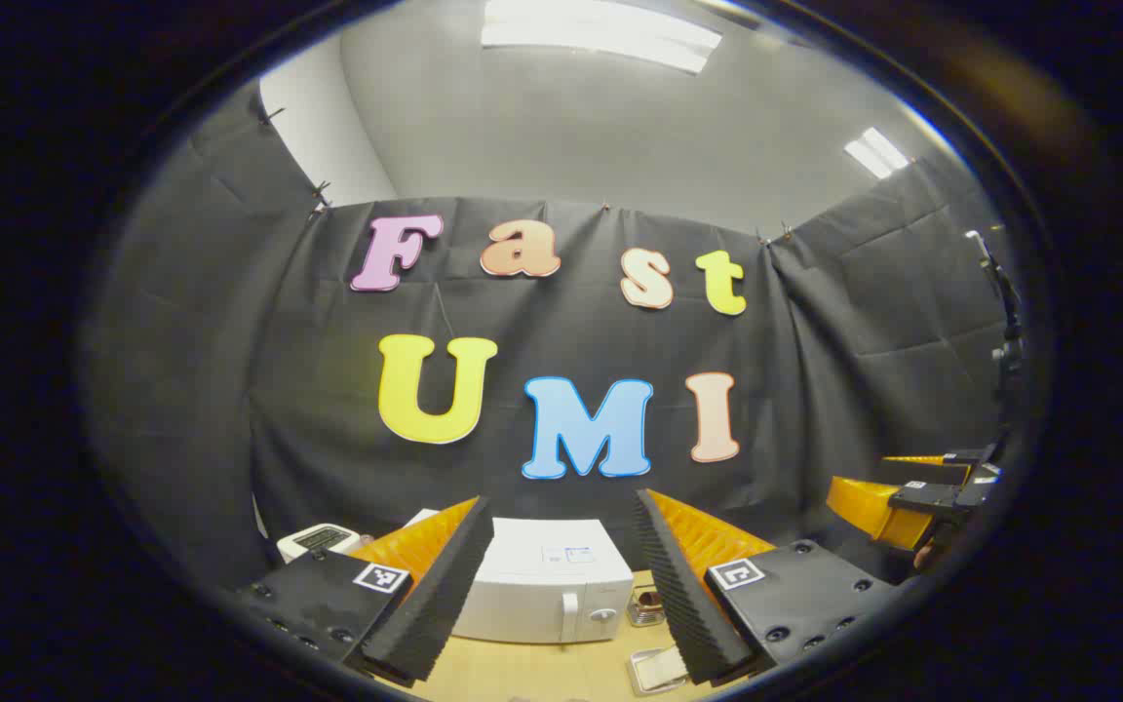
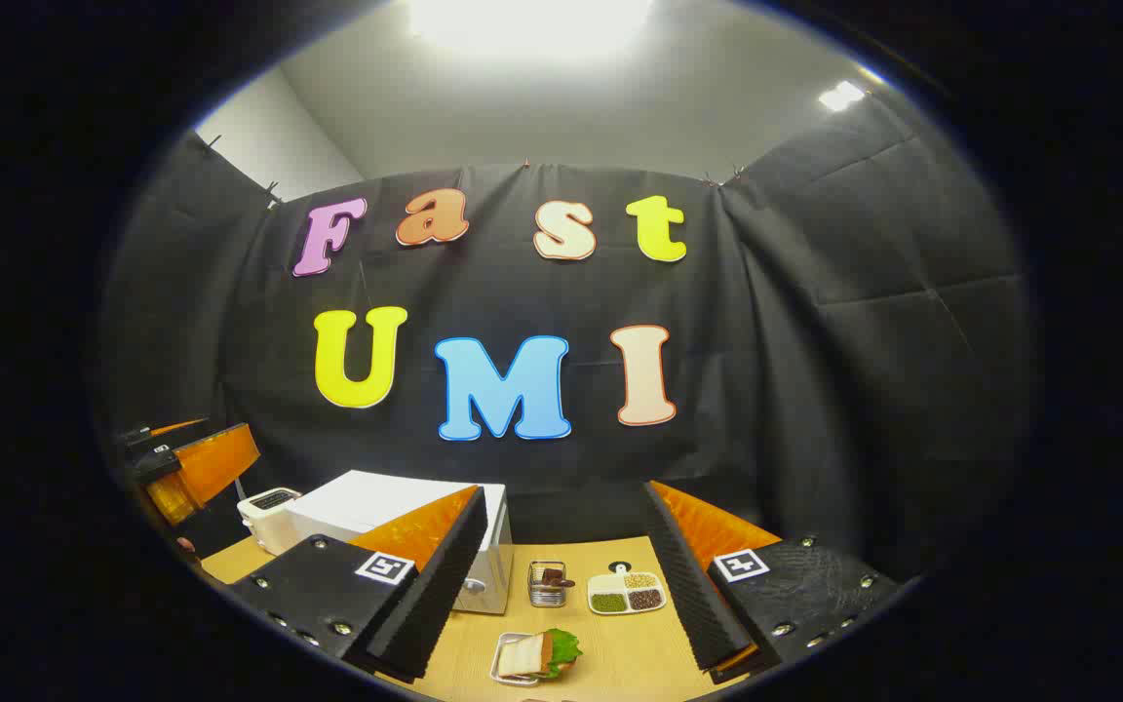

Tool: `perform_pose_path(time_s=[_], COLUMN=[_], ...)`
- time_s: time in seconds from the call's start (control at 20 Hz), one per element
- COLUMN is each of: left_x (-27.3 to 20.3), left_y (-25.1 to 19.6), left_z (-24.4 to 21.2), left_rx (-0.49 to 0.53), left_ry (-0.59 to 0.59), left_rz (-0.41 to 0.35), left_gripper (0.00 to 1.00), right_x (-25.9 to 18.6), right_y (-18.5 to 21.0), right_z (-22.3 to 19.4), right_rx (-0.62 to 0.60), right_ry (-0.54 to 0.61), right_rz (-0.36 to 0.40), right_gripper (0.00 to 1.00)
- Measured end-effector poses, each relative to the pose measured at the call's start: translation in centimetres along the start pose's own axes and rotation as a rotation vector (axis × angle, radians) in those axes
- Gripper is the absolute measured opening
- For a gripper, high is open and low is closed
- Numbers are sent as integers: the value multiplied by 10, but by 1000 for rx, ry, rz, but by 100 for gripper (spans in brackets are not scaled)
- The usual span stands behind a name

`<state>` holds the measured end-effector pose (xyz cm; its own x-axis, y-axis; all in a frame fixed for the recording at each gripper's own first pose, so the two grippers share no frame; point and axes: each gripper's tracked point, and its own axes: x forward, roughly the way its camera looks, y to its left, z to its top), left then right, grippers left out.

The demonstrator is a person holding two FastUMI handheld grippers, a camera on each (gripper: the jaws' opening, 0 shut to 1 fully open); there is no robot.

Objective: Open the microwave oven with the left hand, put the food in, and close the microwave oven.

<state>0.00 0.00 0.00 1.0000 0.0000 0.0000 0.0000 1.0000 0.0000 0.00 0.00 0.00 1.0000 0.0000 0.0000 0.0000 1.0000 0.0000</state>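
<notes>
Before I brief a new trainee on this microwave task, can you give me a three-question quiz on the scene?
1. True or false: the microwave door is already open.
2. Which item lies nearest the camera in the right gripper view? A) the sandwich B) the divided dish C) the toaster
3. Fill in: the jaws of the left gripper and the right gripper are both ____.

Key: 1 false, the door is shut. 2 A, on its small tray at the front of the table. 3 open, holding nothing.
</notes>
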Motion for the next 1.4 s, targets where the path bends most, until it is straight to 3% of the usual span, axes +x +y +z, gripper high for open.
perform_pose_path(time_s=[0.35,0.45,0.7,0.8,0.85,0.9,1.0,1.25,1.4], left_x=[10,11,12,15,17,21,28,53,77], left_y=[3,0,2,5,5,2,-6,-9,-16], left_z=[7,7,-4,-5,-9,-13,-26,-89,-132], left_rx=[8,5,-18,-23,-27,-33,-43,-33,-42], left_ry=[-9,-11,-1,-6,-7,-7,5,68,114], left_rz=[36,30,11,5,-2,-20,-49,-38,-44], left_gripper=[96,99,94,98,94,98,94,99,94], right_x=[17,20,17,17,18,17,21,39,53], right_y=[1,0,5,5,5,5,7,7,1], right_z=[9,14,14,11,11,10,8,-4,-19], right_rx=[8,5,-1,-23,-33,-37,-31,-32,-40], right_ry=[-11,-20,-20,-24,-26,-29,-32,-15,14], right_rz=[33,31,18,5,2,0,11,40,55], right_gripper=[96,96,96,96,96,96,96,96,96])
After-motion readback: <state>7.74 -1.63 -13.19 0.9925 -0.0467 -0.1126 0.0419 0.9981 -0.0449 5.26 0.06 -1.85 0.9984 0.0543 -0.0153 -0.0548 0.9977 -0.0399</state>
